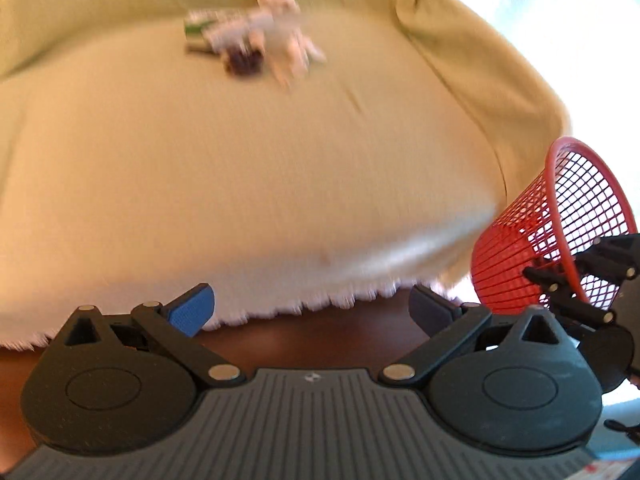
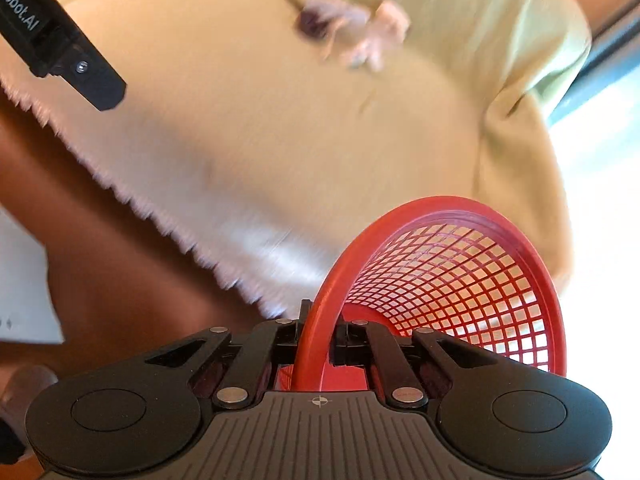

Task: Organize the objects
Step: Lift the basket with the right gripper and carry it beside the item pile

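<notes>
While the right gripper (image 2: 318, 336) pinches the rim of the red basket (image 2: 452, 276), its jaws are nearly together with only the thick rim between them. Seen from the left wrist, the same basket (image 1: 548, 236) hangs tilted at the right edge, mouth facing up and away, beside the front corner of the cushion (image 1: 240, 168). No contents can be made out through its mesh. The left gripper (image 1: 310, 310) holds nothing; its jaws stand wide apart, with one blue pad (image 1: 192, 312) showing. A small pile of items (image 1: 256, 36) lies far back on the cushion, near the backrest: pale crumpled pieces, something green and white, something dark. Blur hides what they are. A pale fringed cloth (image 2: 224, 184) covers the cushion, and brown floor (image 2: 104, 248) shows below its edge.
</notes>
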A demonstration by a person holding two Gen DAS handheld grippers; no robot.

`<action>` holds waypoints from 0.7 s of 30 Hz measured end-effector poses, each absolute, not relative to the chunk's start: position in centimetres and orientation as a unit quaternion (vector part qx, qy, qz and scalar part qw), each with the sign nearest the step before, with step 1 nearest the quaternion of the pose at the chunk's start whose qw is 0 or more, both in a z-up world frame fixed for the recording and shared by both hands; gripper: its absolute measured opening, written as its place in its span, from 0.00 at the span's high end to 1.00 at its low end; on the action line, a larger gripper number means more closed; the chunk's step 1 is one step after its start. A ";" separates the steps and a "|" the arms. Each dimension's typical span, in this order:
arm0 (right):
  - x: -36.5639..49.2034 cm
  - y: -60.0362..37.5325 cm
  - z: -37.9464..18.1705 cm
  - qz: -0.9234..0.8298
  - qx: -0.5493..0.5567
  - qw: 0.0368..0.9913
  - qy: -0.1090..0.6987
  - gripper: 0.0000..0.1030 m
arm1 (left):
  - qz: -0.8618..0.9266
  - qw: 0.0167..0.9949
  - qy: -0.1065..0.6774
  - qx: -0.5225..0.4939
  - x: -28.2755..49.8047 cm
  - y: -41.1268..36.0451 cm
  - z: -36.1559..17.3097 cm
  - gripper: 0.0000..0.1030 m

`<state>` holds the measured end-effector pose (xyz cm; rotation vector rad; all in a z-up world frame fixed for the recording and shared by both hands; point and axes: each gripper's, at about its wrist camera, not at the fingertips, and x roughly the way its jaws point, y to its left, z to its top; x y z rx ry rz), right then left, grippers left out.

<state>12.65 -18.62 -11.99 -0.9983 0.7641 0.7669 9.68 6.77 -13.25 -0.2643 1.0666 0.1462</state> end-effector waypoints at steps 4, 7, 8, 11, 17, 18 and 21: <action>16.2 -16.4 -9.5 0.355 -0.470 0.739 0.326 0.98 | 0.098 0.860 0.486 -0.120 12.8 8.5 -9.4 0.02; 19.5 -15.1 -8.9 0.359 -0.477 0.736 0.320 0.98 | 0.121 0.864 0.473 -0.121 15.3 9.5 -7.6 0.02; 20.5 -14.7 -8.8 0.358 -0.479 0.734 0.321 0.98 | 0.126 0.865 0.470 -0.123 16.2 9.8 -7.0 0.02; 23.0 -13.6 -9.1 0.362 -0.497 0.721 0.321 0.98 | 0.140 0.870 0.457 -0.118 18.2 10.7 -5.5 0.02; 26.7 -12.3 -10.2 0.359 -0.530 0.697 0.324 0.98 | 0.141 0.871 0.457 -0.110 21.0 12.3 -4.9 0.02; 27.2 -12.1 -10.4 0.355 -0.530 0.697 0.328 0.98 | 0.136 0.873 0.457 -0.103 21.5 12.5 -5.1 0.02; 28.2 -11.2 -11.3 0.339 -0.536 0.696 0.335 0.98 | 0.120 0.874 0.463 -0.090 23.4 13.6 -6.2 0.02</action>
